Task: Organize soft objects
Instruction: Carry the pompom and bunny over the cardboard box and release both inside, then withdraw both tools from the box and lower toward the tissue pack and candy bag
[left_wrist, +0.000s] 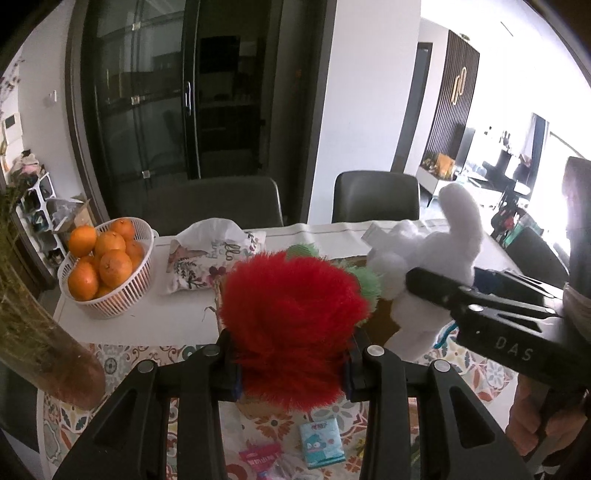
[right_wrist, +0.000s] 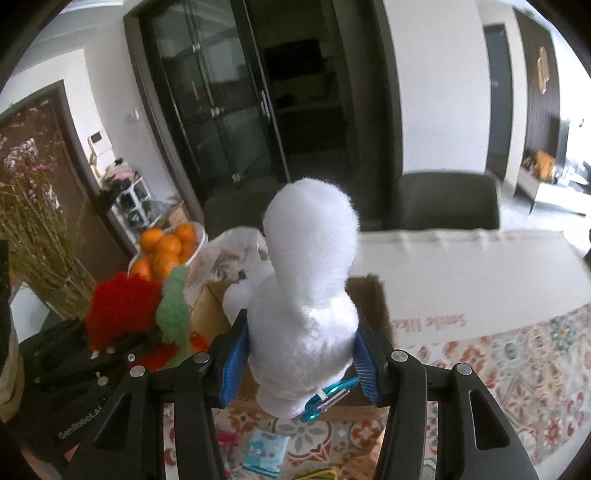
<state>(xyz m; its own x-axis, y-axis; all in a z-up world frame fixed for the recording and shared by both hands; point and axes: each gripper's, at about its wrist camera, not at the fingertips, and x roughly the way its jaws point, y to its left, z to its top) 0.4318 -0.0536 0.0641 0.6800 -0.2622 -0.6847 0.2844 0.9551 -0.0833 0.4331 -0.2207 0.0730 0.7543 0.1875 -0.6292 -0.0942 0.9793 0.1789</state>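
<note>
Above the worktop (right_wrist: 480, 280), both of my tools are loaded: the left tool (left_wrist: 291, 363) is clamped on a red fluffy toy (left_wrist: 291, 314) with green fuzzy trim, and the right tool (right_wrist: 301, 354) pinches a white plush toy (right_wrist: 306, 295) between its blue pads (right_wrist: 234, 360), a teal clip (right_wrist: 321, 402) dangling from the toy's lower end. Neither toy is put away yet, so I judge the task to be mid-way at most: two soft things lifted, none of these two set down. From the right wrist view, a brown cardboard box (right_wrist: 369, 295) sits just beyond the white plush, at about 12 o'clock from my right tool, and I take it for the likely drop place; what is inside it I cannot tell, since the toys hide the opening. At 10 o'clock in the left wrist view, a white slatted basket (left_wrist: 125, 291) holds oranges (left_wrist: 107, 258), and just beside it lies a flowered fabric pouch (left_wrist: 207, 262) with tissue sticking out. Small packets (left_wrist: 321, 443) lie on the patterned cloth (left_wrist: 122, 363) near me, at 6 o'clock.
</note>
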